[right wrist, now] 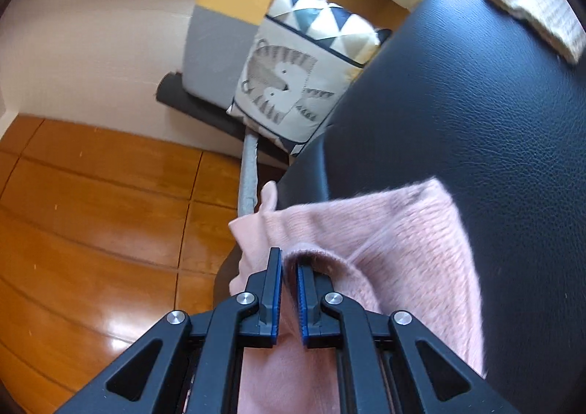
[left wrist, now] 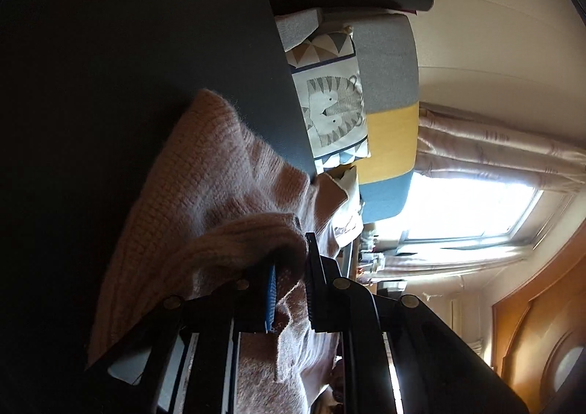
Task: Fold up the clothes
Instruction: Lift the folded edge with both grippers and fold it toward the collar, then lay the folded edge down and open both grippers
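A fuzzy pink knit sweater [left wrist: 205, 172] lies partly on a dark leather surface [left wrist: 128, 47]. In the left wrist view, which is rolled on its side, my left gripper [left wrist: 291, 260] is shut on a bunched fold of the sweater, with knit draped over its fingers. In the right wrist view the same pink sweater [right wrist: 395, 230] spreads onto the dark leather surface [right wrist: 476, 102]. My right gripper [right wrist: 289, 260] is shut on the sweater's edge, and the cloth runs down between the blue pads [right wrist: 275, 289].
A cushion with an animal print [right wrist: 293, 73] leans on a grey, yellow and blue sofa [left wrist: 392, 91] beyond the leather edge. A folded cream knit [right wrist: 531, 0] lies at the far right of the surface. Glossy wooden floor [right wrist: 91, 212] spreads to the left. A bright window [left wrist: 457, 209] with curtains is behind.
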The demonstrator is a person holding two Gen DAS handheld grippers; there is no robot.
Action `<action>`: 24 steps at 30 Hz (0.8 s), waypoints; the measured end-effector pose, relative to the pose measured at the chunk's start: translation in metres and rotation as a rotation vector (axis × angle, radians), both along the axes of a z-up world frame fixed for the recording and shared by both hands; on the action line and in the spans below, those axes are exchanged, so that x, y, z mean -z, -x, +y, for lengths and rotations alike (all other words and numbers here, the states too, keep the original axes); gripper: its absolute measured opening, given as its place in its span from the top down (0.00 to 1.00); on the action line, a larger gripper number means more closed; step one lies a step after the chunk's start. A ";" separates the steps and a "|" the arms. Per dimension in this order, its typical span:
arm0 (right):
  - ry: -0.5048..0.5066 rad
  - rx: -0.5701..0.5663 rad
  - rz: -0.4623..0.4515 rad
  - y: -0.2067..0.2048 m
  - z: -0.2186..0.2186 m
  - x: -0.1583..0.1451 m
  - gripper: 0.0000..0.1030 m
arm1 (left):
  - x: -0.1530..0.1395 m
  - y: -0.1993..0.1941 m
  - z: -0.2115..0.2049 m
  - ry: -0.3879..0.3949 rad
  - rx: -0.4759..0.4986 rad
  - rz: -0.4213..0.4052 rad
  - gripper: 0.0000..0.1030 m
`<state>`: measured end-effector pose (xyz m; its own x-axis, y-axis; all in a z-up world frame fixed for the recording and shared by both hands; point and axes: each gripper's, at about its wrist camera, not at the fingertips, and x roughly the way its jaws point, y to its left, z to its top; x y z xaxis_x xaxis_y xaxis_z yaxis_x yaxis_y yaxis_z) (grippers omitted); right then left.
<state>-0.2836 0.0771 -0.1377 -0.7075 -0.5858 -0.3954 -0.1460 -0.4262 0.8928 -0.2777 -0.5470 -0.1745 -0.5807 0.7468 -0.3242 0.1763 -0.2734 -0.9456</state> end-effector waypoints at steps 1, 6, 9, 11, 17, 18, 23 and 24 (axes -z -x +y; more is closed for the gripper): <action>-0.003 0.012 0.006 0.002 0.002 -0.001 0.94 | -0.004 0.000 0.001 -0.005 0.004 0.015 0.88; -0.062 0.020 0.033 0.020 0.006 -0.023 0.96 | -0.024 0.012 0.002 0.003 0.028 0.062 0.88; -0.055 -0.174 0.106 0.027 -0.004 -0.038 0.86 | -0.010 0.024 -0.004 0.017 0.015 -0.046 0.78; -0.082 -0.236 0.110 0.023 -0.020 -0.044 0.74 | 0.001 0.020 -0.011 -0.024 -0.032 -0.097 0.75; -0.218 -0.547 0.080 0.007 -0.097 -0.042 0.74 | -0.007 -0.002 -0.017 -0.015 -0.099 -0.004 0.60; -0.251 -0.575 0.077 0.009 -0.108 -0.040 0.74 | -0.010 -0.004 -0.014 0.016 -0.096 0.010 0.59; -0.287 -0.547 0.026 0.050 -0.135 -0.025 0.79 | -0.025 -0.011 0.009 0.288 -0.011 0.082 0.59; -0.298 -0.499 0.024 0.059 -0.134 -0.024 0.79 | -0.026 -0.014 0.011 0.338 -0.001 0.092 0.59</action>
